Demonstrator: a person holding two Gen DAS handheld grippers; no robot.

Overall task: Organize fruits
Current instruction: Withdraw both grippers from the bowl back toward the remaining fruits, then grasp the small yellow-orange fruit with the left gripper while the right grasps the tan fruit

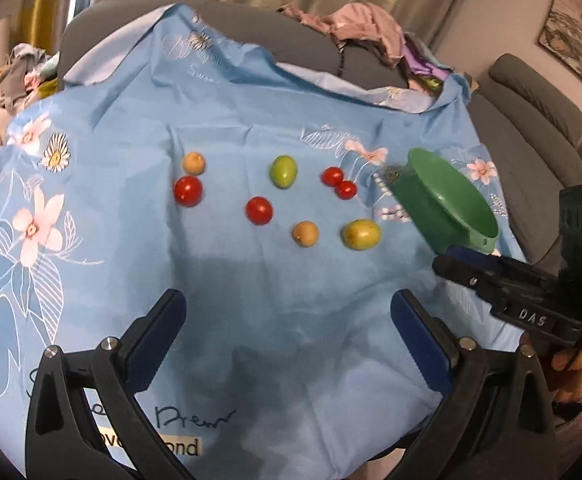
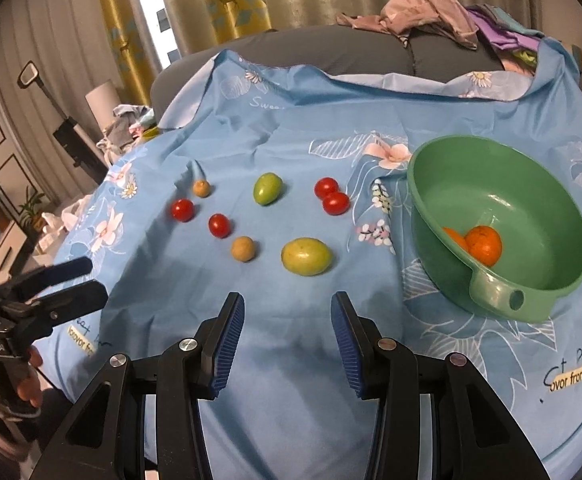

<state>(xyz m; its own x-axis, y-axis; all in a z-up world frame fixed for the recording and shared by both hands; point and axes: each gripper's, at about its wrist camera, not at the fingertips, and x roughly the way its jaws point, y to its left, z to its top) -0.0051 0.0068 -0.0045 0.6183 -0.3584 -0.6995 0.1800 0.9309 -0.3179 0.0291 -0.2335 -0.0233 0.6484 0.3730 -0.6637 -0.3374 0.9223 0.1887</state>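
Eight small fruits (image 1: 259,210) lie beside the green bowl (image 1: 447,204).

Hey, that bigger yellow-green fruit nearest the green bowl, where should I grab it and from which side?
Grip the yellow-green fruit across its narrow middle, coming from above and the near side with the right tool, which is open and empty right in front of it. It lies on its side, long axis running left to right, so the pads fit its short width. Nothing touches it; the tan fruit sits clear.
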